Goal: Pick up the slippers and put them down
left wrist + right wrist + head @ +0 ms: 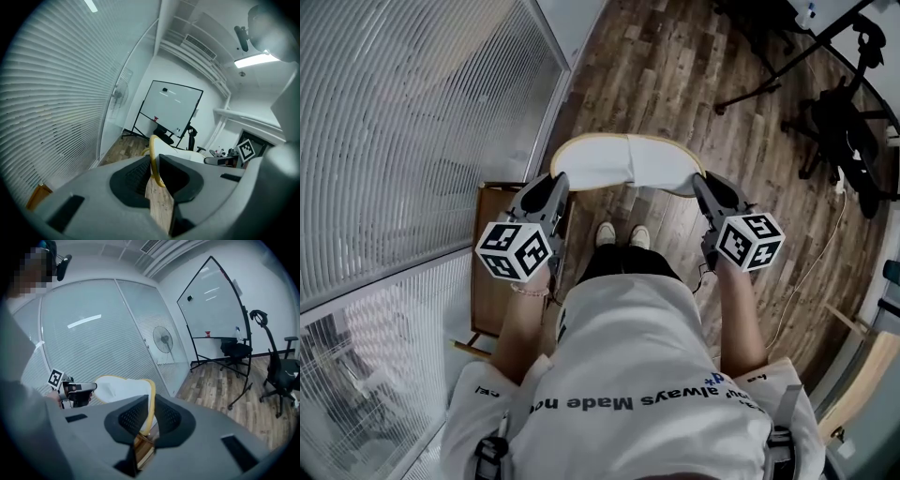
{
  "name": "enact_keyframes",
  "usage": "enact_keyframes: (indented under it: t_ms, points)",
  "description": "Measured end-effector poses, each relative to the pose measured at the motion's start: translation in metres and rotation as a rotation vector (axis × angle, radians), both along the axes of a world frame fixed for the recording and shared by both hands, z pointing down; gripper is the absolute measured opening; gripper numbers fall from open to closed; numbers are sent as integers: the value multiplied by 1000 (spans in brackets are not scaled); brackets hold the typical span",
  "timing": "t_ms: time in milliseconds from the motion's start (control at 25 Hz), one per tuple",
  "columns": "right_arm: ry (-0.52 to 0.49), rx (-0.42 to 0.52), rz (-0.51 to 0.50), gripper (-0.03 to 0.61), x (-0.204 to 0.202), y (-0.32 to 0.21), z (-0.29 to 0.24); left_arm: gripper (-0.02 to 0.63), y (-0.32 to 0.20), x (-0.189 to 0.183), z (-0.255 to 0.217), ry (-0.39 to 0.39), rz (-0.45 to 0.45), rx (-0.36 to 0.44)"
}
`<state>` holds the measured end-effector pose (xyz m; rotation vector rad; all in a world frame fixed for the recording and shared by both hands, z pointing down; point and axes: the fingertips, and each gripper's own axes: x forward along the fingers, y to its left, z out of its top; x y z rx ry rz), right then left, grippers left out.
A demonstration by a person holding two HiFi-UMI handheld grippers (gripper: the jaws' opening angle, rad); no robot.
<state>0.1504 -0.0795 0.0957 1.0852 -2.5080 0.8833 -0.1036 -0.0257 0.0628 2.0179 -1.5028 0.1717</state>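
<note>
Two white slippers with yellow trim hang above the wooden floor, toe to toe in one arc. My left gripper point(559, 184) is shut on the outer end of the left slipper point(591, 161). My right gripper point(702, 184) is shut on the outer end of the right slipper point(666, 165). In the left gripper view the yellow rim point(153, 164) is pinched between the dark pads. The right gripper view shows the white slipper point(123, 389) running from its jaws toward the left gripper point(78, 389).
A glass wall with blinds point(412, 122) curves along the left. A low wooden rack point(490, 281) stands beside it, under my left arm. The person's feet point(622, 234) are below the slippers. An office chair point(844, 131) and a whiteboard stand point(769, 84) are at the far right.
</note>
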Motion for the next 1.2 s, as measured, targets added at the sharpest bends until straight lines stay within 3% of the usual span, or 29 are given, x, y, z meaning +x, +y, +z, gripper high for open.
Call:
enact_keyframes:
  t_ms: [240,680,1000,1200]
  points:
    - [14,-14,8,43,-23,6,16,61,1,-24,18,1,16,-16]
    - [70,-83,56,43,-16,-6,57,61,-22,-20,65,27,56,-94]
    - [93,-181,64,43,-1,-10,122,61,-35,-6,132,21,59,-206]
    - [103,-224,67,43,5,-4,186,60,-32,2,194,17,37,-235]
